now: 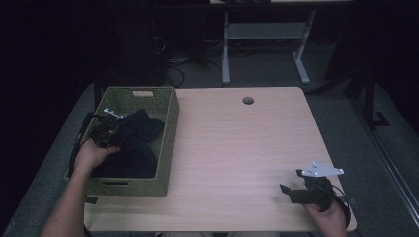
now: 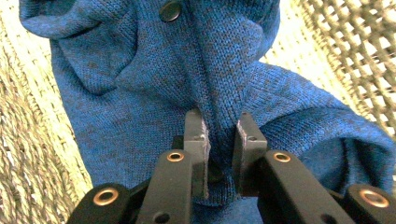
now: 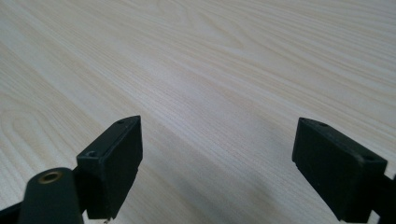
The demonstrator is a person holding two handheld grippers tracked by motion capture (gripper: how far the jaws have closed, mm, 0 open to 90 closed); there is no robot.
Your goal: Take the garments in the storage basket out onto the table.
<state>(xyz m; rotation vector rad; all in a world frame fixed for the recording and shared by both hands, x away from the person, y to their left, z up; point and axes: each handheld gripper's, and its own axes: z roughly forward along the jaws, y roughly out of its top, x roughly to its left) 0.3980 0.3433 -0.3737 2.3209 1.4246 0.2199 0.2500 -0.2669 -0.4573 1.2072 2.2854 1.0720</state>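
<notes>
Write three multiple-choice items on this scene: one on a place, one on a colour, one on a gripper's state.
1. Where does the knitted garment lie?
A. in the woven basket
B. on the bare table
C. on the floor

2. What colour is the garment?
A. red
B. blue
C. white

3. How does the right gripper stand?
A. shut on cloth
B. open above the table
C. shut on a button

Key: 1 A, wicker walls surround it; 2 B, the left gripper view shows blue knit; 3 B, its jaws stand wide apart over bare wood.
</notes>
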